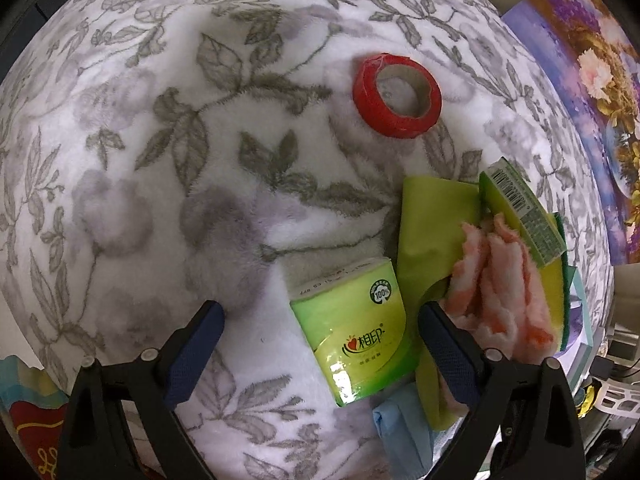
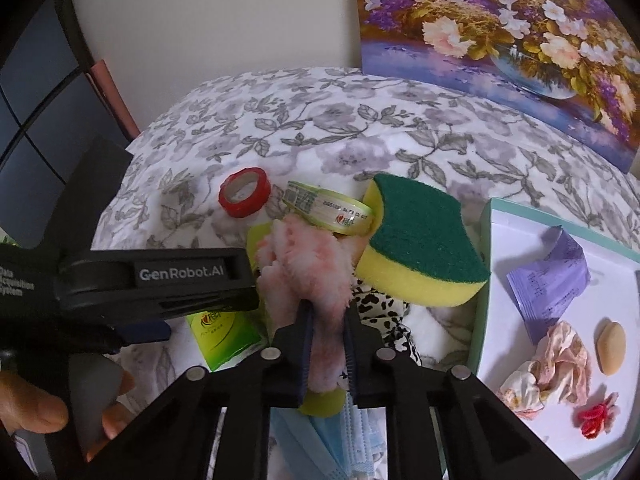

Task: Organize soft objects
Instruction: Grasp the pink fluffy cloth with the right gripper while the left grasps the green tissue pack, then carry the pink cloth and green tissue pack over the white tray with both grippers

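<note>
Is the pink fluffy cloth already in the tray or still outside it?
Outside. The pink fluffy cloth sits in the pile on the blanket, clamped by the right gripper, left of the tray.

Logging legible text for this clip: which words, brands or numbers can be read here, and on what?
"GenRobot.AI": side of the left gripper.
"100%": round badge on the green tissue pack.
"相印": brand on that pack.
Barcode label on the second tissue pack: digits too small.
Purple packet in the box: print blurred.

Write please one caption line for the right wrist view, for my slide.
Right hand-held gripper shut on pink fluffy cloth, beside sponge and open box.
</note>
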